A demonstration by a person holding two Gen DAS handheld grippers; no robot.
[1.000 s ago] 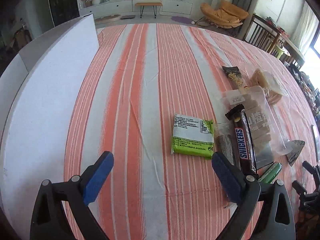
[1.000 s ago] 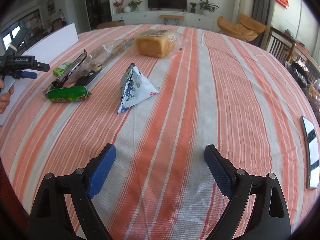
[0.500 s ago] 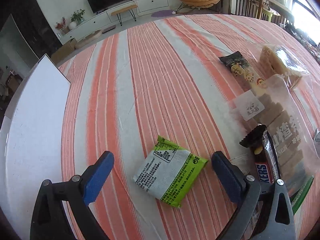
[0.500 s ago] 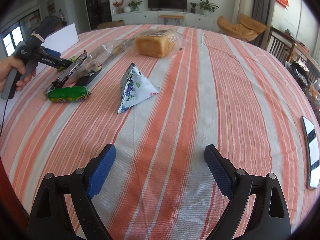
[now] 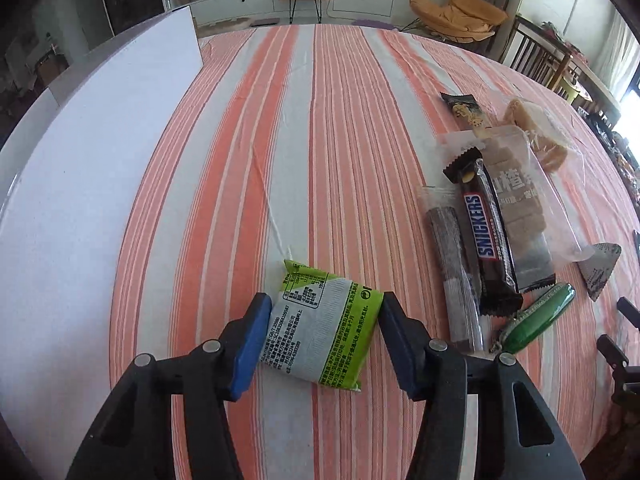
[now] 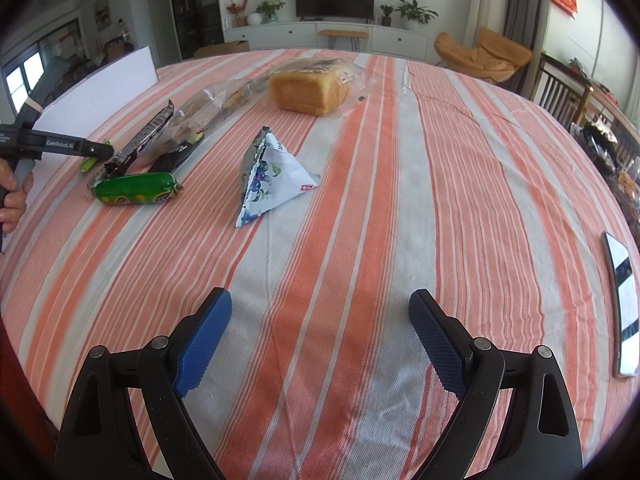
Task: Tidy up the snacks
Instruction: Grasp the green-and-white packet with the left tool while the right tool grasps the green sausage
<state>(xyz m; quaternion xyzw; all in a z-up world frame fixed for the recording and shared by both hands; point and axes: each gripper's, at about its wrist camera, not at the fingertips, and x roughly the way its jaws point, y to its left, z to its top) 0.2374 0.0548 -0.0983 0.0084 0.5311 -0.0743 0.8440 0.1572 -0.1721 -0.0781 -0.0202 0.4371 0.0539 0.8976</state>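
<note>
Now my left gripper (image 5: 322, 334) has just been closing its jaws, and both blue pads touch the green-and-white snack packet (image 5: 320, 328), which lies flat on the striped tablecloth (image 5: 320, 140) between them, its long axis running away from me at a slant. My right gripper (image 6: 318, 334) hangs wide and empty, well apart from the packet. The white board (image 5: 92, 152) lies to the left.

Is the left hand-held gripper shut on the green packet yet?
Shut: the left hand-held gripper has just closed, both pads touching the green packet.
</note>
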